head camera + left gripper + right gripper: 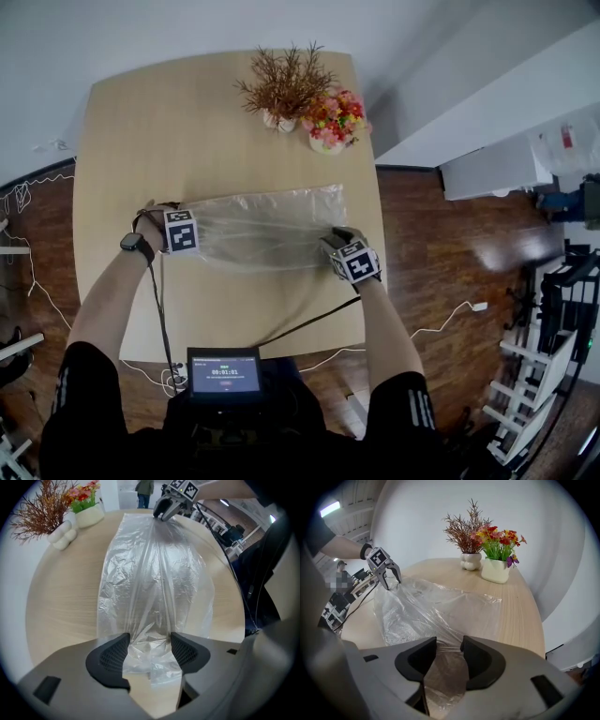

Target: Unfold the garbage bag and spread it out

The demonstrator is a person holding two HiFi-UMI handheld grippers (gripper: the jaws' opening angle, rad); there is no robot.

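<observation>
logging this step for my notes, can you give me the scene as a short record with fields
table: light wood
bag: clear plastic, wrinkled, stretched out on the table between the two grippers
left gripper: jaws apart, one end of the bag lies between them, not pinched
right gripper: jaws apart, the other end of the bag between them
decor: dried branches and flower pot at the far edge, clear of the bag

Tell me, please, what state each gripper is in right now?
Left gripper: open, garbage bag lying between its jaws.
Right gripper: open, the bag between its jaws too.
</observation>
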